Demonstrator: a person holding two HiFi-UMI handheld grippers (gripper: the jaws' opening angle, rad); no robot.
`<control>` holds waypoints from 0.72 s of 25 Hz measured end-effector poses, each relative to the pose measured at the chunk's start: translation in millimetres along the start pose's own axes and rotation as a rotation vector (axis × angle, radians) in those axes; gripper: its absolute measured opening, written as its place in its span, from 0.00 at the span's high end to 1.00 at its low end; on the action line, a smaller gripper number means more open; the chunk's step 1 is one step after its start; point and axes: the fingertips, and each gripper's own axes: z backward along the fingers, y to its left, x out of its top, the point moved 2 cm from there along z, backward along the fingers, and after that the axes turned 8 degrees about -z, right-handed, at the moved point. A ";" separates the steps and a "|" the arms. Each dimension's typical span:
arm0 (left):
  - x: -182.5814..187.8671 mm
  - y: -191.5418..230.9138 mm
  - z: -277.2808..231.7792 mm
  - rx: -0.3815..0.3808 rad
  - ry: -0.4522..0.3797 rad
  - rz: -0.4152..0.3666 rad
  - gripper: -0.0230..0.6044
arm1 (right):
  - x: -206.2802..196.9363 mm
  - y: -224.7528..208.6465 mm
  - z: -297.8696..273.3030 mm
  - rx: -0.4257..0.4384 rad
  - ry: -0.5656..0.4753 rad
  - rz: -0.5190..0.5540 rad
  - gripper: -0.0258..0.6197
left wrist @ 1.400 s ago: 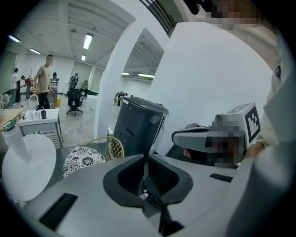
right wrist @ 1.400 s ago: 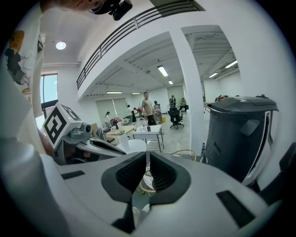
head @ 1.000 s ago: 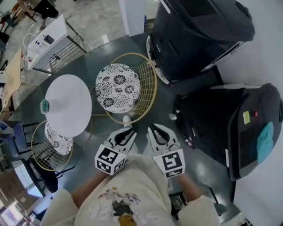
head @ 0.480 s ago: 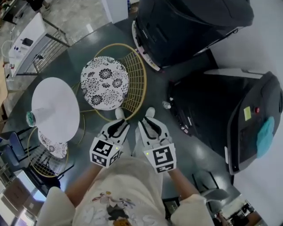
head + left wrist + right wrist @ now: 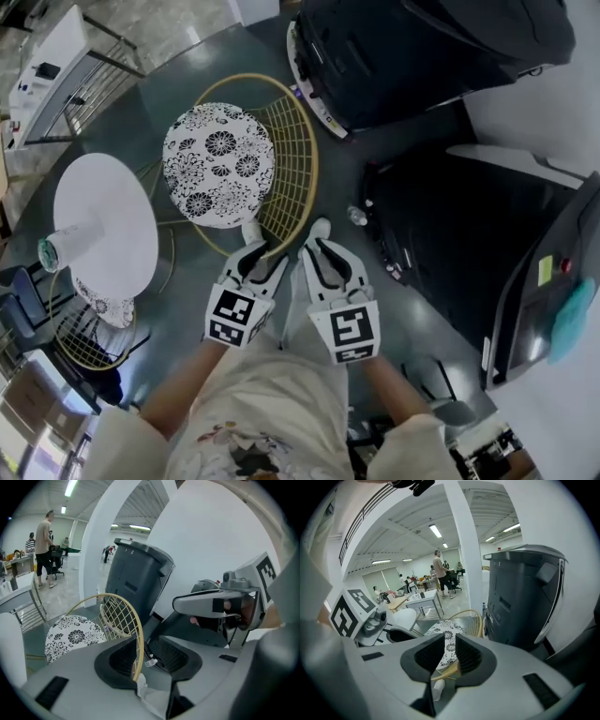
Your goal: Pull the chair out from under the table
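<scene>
The chair (image 5: 217, 164) has a floral round cushion and a gold wire back (image 5: 298, 178); it stands beside the round white table (image 5: 105, 225). My left gripper (image 5: 258, 258) sits at the near rim of the wire back. In the left gripper view its jaws are opening, and the gold rim (image 5: 138, 639) runs between the left gripper's (image 5: 143, 649) pads without touching them. My right gripper (image 5: 326, 253) is just to the right of it. The right gripper's (image 5: 449, 653) jaws are also opening, a narrow gap, with the rim (image 5: 446, 670) crossing low between them.
Two large dark bins (image 5: 422, 56) (image 5: 469, 253) stand close on the right of the chair. A second floral chair (image 5: 94, 314) is tucked under the table. A small bottle (image 5: 356, 216) lies on the floor. The person's white shoes (image 5: 319, 228) are just behind the rim.
Both grippers have come down and forward to the near rim of the chair's wire back, and their jaws have parted. The chair has not visibly shifted from the table.
</scene>
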 end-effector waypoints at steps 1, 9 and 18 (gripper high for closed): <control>-0.7 3.0 -5.2 0.000 -0.001 -0.003 0.75 | -1.2 -2.6 -5.3 0.000 0.011 -0.008 0.88; -23.7 15.9 -50.1 -0.024 0.030 0.004 0.69 | -12.3 -31.7 -47.7 -0.014 0.045 -0.079 0.87; -40.3 25.7 -84.5 -0.049 0.053 0.042 0.69 | -25.2 -63.3 -91.1 -0.046 0.066 -0.107 0.82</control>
